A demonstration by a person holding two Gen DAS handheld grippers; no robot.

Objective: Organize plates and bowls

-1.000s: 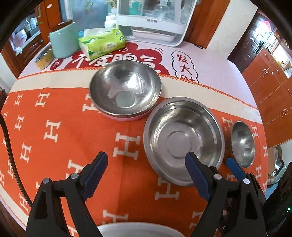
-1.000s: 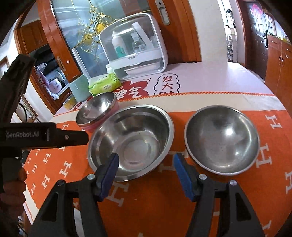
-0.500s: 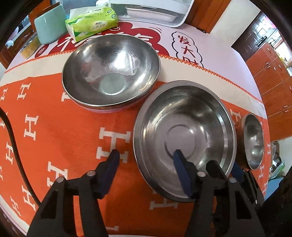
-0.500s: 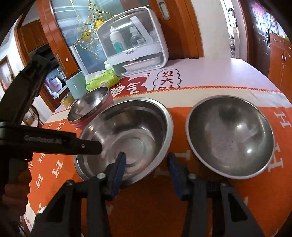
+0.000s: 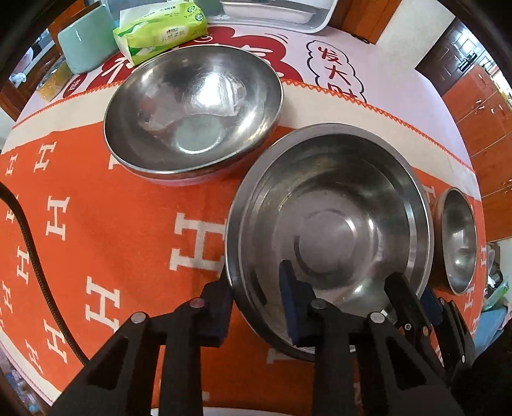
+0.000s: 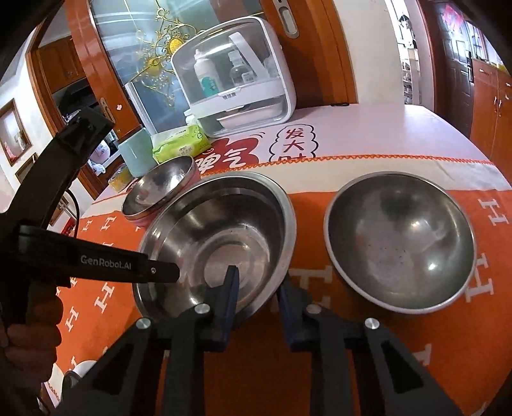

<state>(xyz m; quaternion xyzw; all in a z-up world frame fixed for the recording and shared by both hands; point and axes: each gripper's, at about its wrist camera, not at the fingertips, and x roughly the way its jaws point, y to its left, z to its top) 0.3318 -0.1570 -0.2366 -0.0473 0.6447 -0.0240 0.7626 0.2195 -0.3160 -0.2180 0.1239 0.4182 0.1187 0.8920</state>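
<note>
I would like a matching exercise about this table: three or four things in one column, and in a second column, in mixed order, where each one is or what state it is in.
Things:
1. wide steel basin
2. steel bowl
3. nested bowl
4. wet wipes pack

Places or states:
A. sits inside a pink bowl
B. its rim lies between the fingers of both the left gripper and the right gripper
C. lies at the far side, beside the green cup
D. stands alone to the right of the basin, untouched

Pairs: 1-B, 2-D, 3-A, 4-C
</note>
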